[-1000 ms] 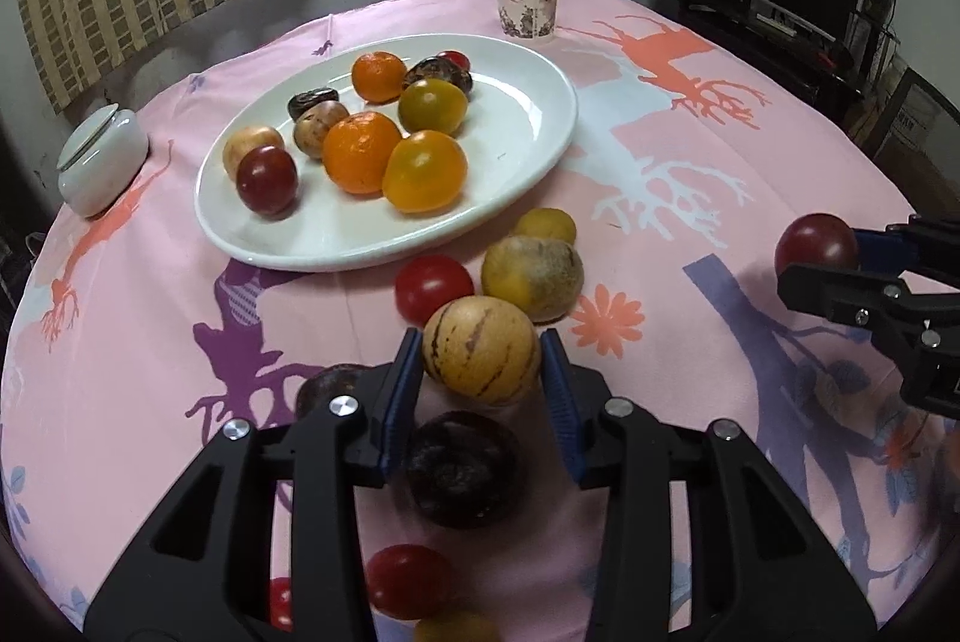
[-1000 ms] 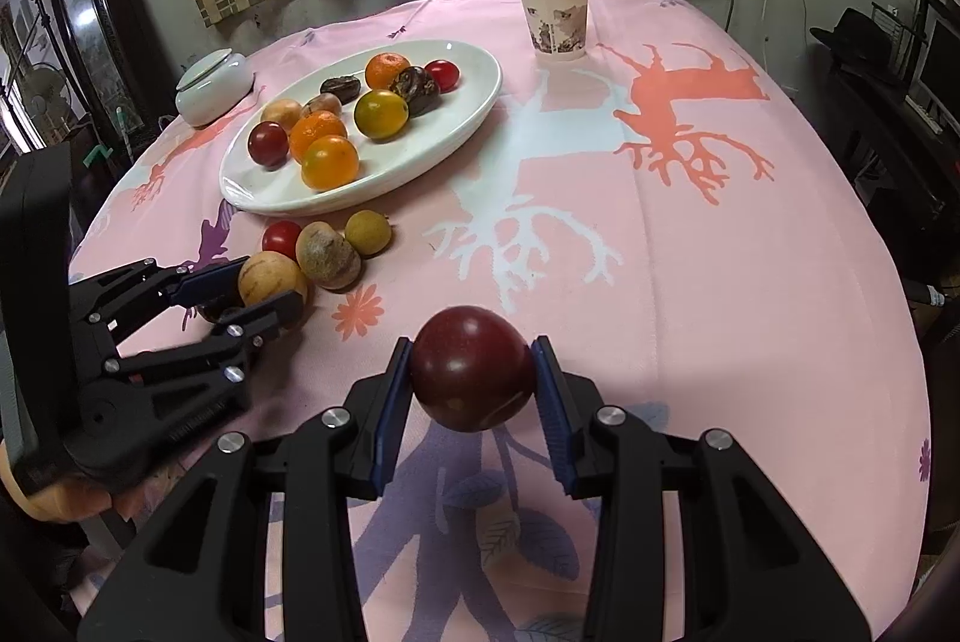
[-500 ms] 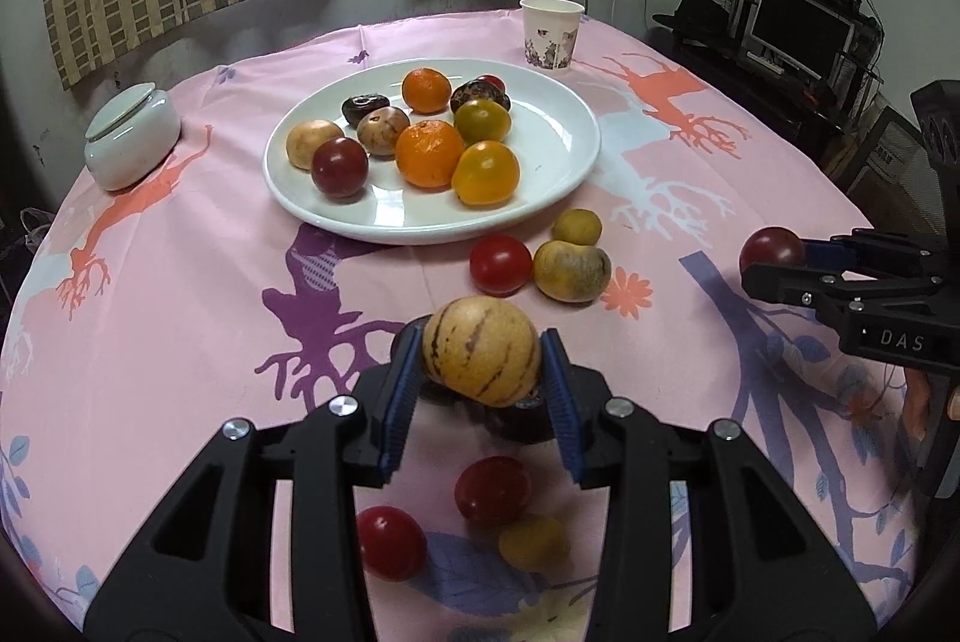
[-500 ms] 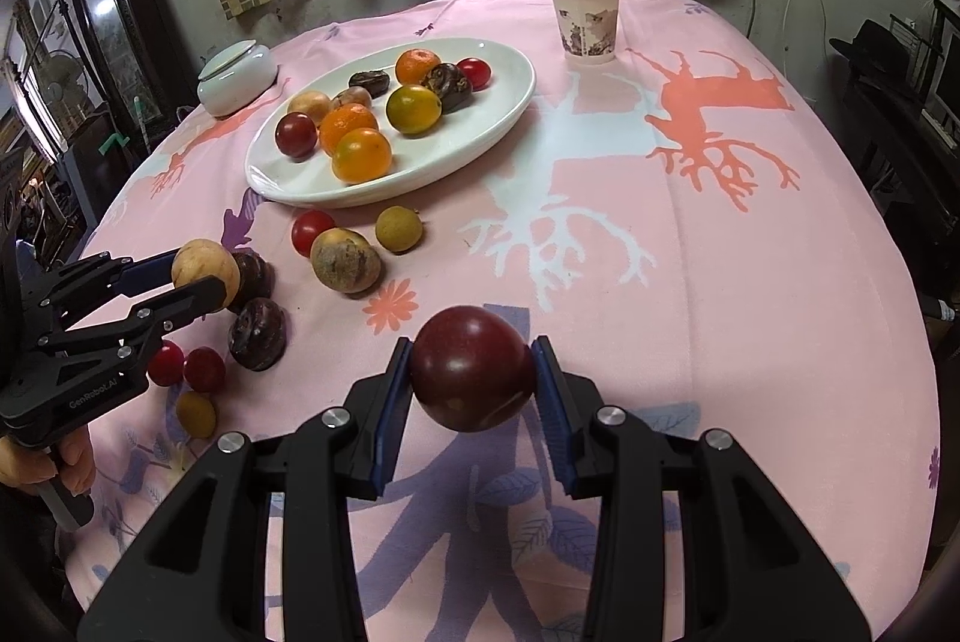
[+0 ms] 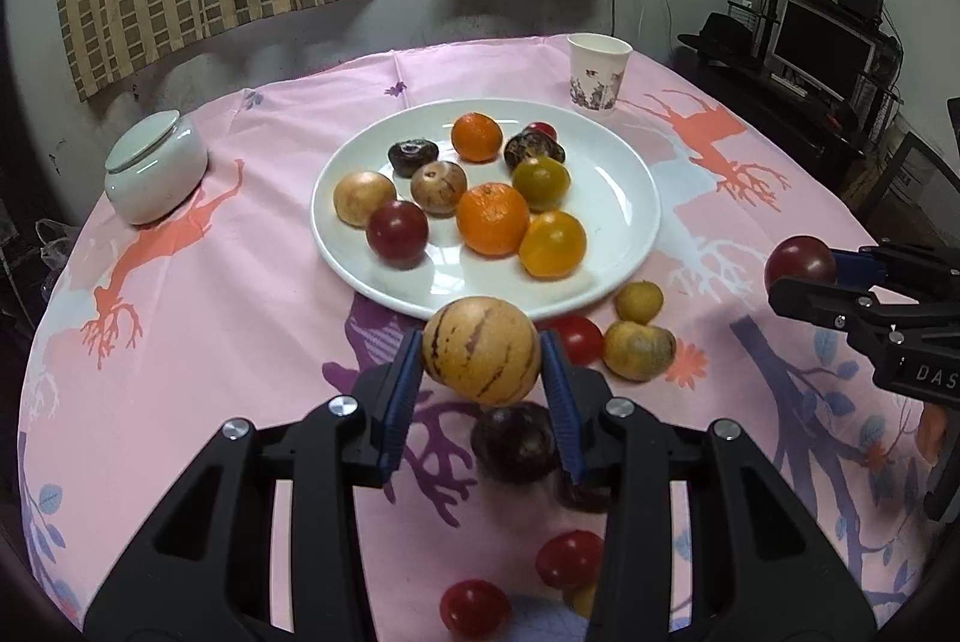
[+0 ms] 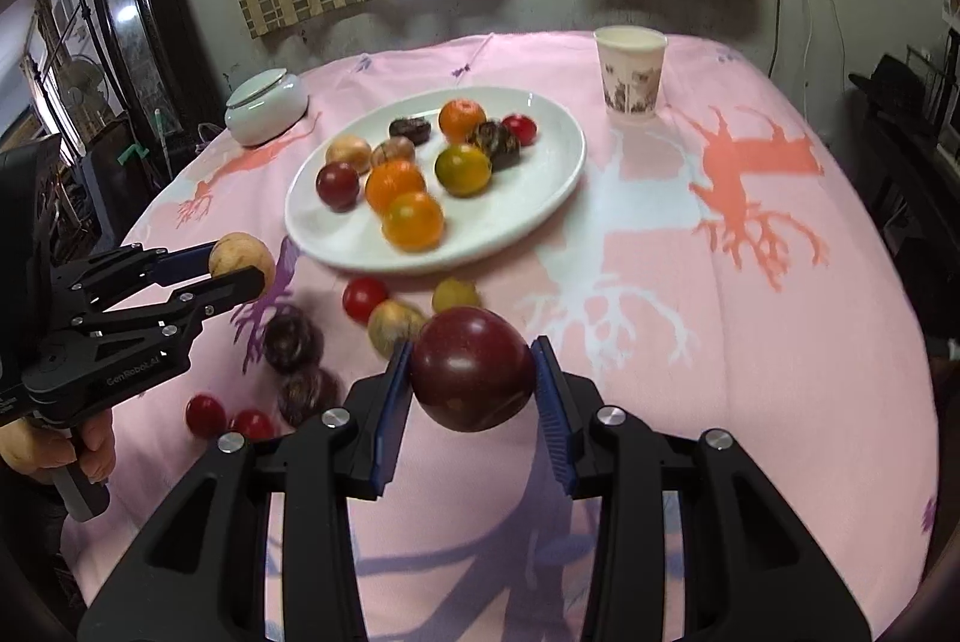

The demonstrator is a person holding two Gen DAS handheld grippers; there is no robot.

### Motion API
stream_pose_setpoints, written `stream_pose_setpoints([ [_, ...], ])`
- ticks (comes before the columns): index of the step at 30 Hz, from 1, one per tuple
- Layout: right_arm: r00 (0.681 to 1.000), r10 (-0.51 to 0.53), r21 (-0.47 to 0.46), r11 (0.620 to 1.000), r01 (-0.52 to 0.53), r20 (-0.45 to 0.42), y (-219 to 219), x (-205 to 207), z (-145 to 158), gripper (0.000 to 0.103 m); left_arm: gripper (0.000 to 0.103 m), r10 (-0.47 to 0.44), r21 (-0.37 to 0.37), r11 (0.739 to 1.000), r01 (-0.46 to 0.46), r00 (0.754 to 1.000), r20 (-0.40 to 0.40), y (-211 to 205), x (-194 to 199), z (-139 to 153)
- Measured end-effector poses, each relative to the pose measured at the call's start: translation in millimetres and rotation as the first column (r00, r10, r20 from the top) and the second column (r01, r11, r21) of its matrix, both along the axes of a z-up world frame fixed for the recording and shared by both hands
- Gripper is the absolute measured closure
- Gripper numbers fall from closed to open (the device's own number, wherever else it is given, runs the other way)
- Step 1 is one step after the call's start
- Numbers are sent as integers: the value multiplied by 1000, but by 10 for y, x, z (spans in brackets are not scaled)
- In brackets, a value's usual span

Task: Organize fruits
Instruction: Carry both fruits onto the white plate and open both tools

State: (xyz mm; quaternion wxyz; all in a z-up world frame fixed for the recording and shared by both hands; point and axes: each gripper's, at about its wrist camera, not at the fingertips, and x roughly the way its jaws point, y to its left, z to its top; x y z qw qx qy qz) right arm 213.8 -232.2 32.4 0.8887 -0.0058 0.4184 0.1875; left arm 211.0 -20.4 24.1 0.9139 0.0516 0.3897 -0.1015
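Both tongs risen: left tongs [image 5: 480, 372] grip striped fruit [image 5: 479, 349].

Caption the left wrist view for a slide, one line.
Left gripper lifts a striped tan fruit above the pink tablecloth, facing a white oval plate of fruit.

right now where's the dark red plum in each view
Left wrist view: dark red plum at the far right edge, held in the right tool.
Right wrist view: low centre, clamped between the tool's blue pads.
Shared landmark: the white plate of fruit, beyond the plum in both.
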Motion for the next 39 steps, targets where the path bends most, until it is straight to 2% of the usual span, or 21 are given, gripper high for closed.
stream_pose_setpoints([
  [3, 1000, 20, -31, 999, -19, 22, 136, 258, 94, 63, 62, 27, -8, 1000, -27, 1000, 5, 46, 272, 62],
  [8, 1000, 0, -8, 1000, 0, 23, 364, 851, 123, 63, 62, 87, -29, 996, -87, 996, -5, 65, 831, 81],
  [13, 996, -86, 114, 989, 90, -38, 465, 1493, -10, 63, 62, 139, -46, 989, -141, 990, -36, 74, 1312, 11],
  [19, 988, -79, 227, 968, 108, -134, 652, 1920, -214, 62, 62, 183, -25, 982, -185, 981, -65, 72, 1635, -128],
  [23, 982, -74, 241, 963, 116, -176, 713, 1949, -261, 58, 61, 193, -25, 981, -195, 979, -68, 103, 1648, -172],
  [25, 983, -85, 245, 962, 123, -163, 683, 1912, -218, 47, 54, 200, -19, 979, -201, 979, -48, 109, 1611, -134],
  [27, 987, -94, 237, 964, 123, -127, 656, 1848, -150, 47, 53, 195, -35, 980, -196, 980, -33, 113, 1546, -61],
  [32, 995, -67, 221, 972, 83, -78, 593, 1609, 9, 47, 31, 171, 19, 985, -172, 984, 50, 34, 1239, 152],
  [33, 995, -64, 222, 972, 79, -74, 560, 1542, 42, 47, 23, 169, 23, 985, -171, 983, 65, 27, 1158, 190],
  [36, 996, -74, 222, 971, 86, -58, 448, 1336, 116, 47, 21, 154, 16, 988, -155, 985, 77, 41, 910, 264],
  [39, 995, -75, 208, 974, 86, -60, 351, 1087, 151, 46, 13, 154, 29, 987, -157, 985, 72, 83, 637, 283],
])
